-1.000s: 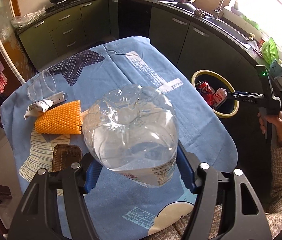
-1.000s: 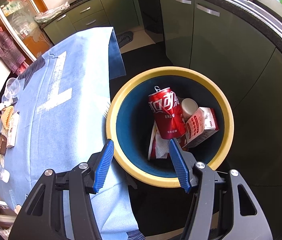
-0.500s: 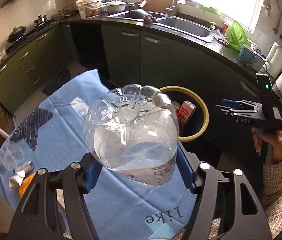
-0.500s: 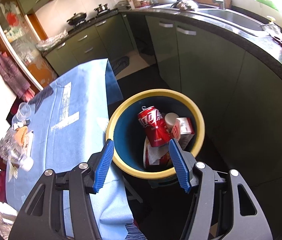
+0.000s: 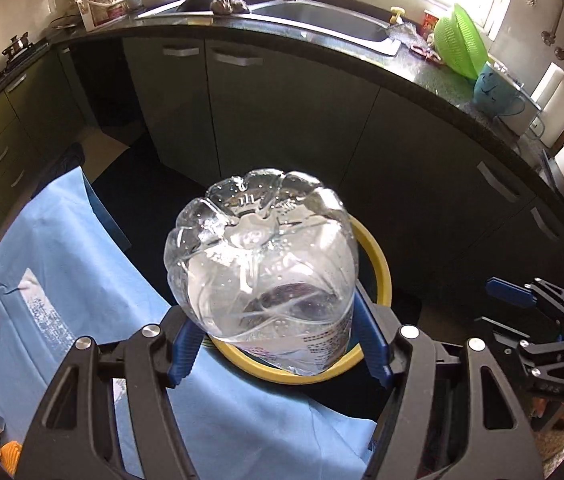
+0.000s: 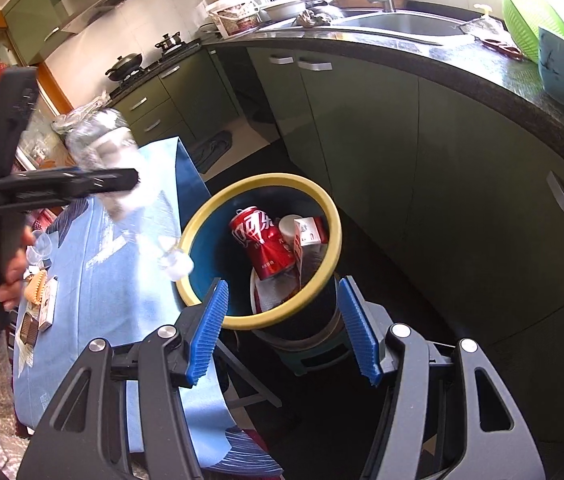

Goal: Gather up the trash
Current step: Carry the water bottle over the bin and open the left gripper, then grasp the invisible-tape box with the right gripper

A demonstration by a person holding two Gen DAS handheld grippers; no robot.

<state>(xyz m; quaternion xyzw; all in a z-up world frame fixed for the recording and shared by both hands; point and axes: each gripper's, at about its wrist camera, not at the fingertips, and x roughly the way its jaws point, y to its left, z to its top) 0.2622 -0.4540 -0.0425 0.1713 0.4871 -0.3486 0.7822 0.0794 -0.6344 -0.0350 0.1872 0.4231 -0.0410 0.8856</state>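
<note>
Left gripper: blue pads clamped on both flanks of a clear plastic bottle, base toward the lens, cap end pointing down and away. From the right wrist view the bottle hangs cap-first over the table's edge, its white cap just at the 9 o'clock side of the yellow bin rim; not yet over the opening proper.

Right gripper: jaws apart, nothing between the pads, hovering on the near side of the bin.

Bin contents: red cola can and a small red-and-white carton at 1 o'clock of it, over crumpled paper.

Handling, as a judgement: the bottle looks near empty (perhaps a film of water inside), so light, thin-walled and springy; smooth sides may slip or buckle under a hard squeeze. The mid-body hold near the label seems right.

Outward: blue tablecloth at 8 o'clock of the bin, more litter at its far end; dark green cabinets beyond.
</note>
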